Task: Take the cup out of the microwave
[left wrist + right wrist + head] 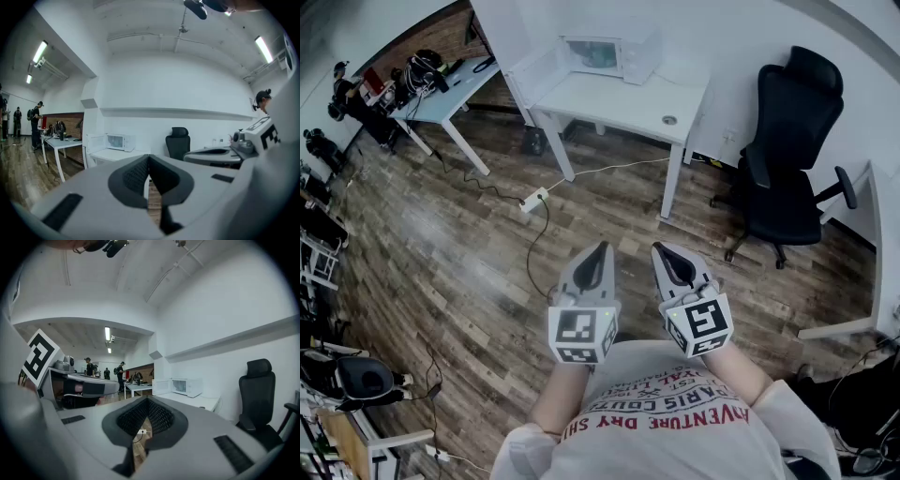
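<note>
A white microwave [614, 52] stands on a white table [623, 101] against the far wall, its door [537, 70] swung open to the left. Something pale green shows dimly inside it [600, 56]; I cannot make out the cup clearly. Both grippers are held close to the person's chest, far from the table, pointing towards it. My left gripper [600, 251] is shut with nothing in it, and my right gripper [664, 251] has its tips together, also empty. The microwave [121, 141] is small beyond the left gripper [149, 158]. In the right gripper view it [186, 386] sits beyond the right gripper [148, 400].
A black office chair [787, 150] stands right of the table. A power strip [532, 199] and its cable lie on the wooden floor between me and the table. A second table [450, 89] with gear is at the back left. People stand far off [89, 366].
</note>
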The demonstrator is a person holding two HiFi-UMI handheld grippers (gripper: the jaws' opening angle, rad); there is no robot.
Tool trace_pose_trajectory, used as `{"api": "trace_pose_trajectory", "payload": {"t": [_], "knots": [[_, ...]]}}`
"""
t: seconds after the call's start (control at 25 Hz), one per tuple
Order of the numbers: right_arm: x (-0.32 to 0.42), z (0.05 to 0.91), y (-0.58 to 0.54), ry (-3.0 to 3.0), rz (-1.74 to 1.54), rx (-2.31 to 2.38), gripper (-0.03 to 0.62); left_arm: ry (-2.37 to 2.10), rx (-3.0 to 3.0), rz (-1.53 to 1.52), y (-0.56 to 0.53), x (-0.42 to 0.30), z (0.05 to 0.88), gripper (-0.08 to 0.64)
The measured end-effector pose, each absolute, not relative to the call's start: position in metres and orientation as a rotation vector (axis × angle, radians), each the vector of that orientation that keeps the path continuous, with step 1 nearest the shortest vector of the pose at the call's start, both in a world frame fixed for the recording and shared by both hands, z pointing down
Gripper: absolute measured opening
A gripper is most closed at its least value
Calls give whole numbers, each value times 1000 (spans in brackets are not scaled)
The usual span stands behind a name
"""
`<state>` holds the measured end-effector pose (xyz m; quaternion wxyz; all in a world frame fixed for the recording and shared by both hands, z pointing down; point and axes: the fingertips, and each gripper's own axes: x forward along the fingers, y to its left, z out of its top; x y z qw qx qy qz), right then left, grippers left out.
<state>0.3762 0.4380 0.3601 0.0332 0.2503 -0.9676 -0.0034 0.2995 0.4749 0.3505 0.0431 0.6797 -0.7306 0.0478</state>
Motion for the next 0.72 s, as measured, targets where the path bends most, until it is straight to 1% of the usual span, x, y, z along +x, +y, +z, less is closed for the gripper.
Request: {"api": "trace_pose_trajectory", "payload": {"t": [0.52,0.72], "knots": [[380,362,419,-2987,40,832,11,-2172,2105,192,456,303,363,6],[383,372,406,-2955,117,894,11,-2156,2075,198,453,299,371,6]]}}
